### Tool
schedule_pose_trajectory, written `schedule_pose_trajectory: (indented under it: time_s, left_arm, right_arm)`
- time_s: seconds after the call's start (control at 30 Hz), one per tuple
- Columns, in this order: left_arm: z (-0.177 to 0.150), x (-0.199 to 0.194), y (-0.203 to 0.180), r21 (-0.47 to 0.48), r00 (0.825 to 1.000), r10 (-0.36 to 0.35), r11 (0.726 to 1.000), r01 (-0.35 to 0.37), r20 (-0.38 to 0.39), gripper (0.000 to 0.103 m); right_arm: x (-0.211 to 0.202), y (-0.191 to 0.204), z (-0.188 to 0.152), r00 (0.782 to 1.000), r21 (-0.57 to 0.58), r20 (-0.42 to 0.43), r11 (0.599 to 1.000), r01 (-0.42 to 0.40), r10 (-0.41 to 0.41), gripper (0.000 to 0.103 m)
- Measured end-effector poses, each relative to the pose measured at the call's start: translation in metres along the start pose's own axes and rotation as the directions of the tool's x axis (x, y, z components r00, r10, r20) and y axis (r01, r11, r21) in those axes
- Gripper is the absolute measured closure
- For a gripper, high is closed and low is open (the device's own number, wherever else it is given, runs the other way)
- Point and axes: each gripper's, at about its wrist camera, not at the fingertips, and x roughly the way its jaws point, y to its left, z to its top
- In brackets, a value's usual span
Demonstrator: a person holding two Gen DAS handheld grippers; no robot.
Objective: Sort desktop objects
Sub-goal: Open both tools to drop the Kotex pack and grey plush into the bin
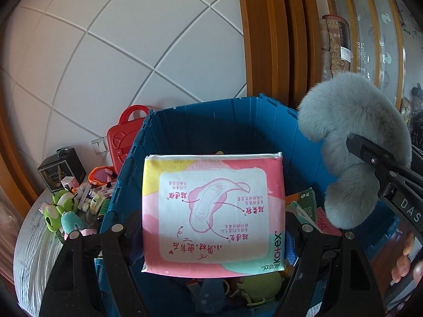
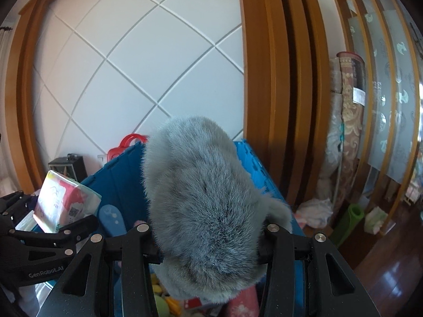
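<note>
The left gripper clamps the pad pack above the crate; the right gripper pinches grey fur over its right rim.

Grey round table with blue crate, red case, black box, small toys.

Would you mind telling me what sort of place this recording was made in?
Most likely a room in someone's home. A diamond-patterned padded wall panel sits in a wooden frame, rolled carpets lean beside a frosted-glass partition, and a blue crate stands on a round table with small toys and boxes.
</note>
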Motion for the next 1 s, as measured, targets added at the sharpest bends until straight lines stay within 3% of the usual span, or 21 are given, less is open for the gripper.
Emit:
schedule_pose_trajectory:
  time_s: [0.1,0.17,0.23,0.4,0.57,0.63,1.0]
  left_arm:
    - [0.001,0.005,-0.007,0.000,1.000,0.009,1.000,-0.009,-0.013,0.025]
    - [0.001,0.009,-0.010,0.002,1.000,0.016,1.000,-0.016,-0.022,0.024]
    - [0.001,0.011,-0.012,0.001,0.999,0.019,1.000,-0.019,-0.036,0.024]
    - [-0.001,0.017,-0.012,-0.012,0.997,0.019,1.000,-0.020,-0.069,0.023]
    - [-0.002,0.007,-0.011,-0.014,0.999,0.004,1.000,-0.005,-0.035,0.020]
    - [-0.003,0.010,-0.012,-0.005,0.998,0.032,0.999,-0.033,-0.062,0.019]
    - [-0.006,-0.002,-0.005,-0.011,0.999,0.019,1.000,-0.020,-0.040,0.018]
  right_arm:
    - [0.006,-0.006,-0.002,1.000,-0.008,-0.006,1.000,0.006,-0.007,0.052]
    - [0.007,-0.009,-0.003,1.000,-0.010,0.000,1.000,0.015,-0.015,0.033]
    - [0.005,-0.013,-0.003,1.000,-0.008,0.013,1.000,0.011,-0.011,0.002]
    - [-0.011,-0.012,-0.002,0.997,-0.041,0.062,0.998,0.054,-0.052,0.000]
    - [-0.016,-0.013,-0.004,0.997,-0.040,0.058,0.998,0.050,-0.048,0.000]
    - [-0.016,-0.015,-0.005,0.998,-0.035,0.050,0.998,0.051,-0.049,0.000]
    - [-0.022,-0.009,-0.008,0.998,-0.040,0.041,0.998,0.058,-0.056,0.000]
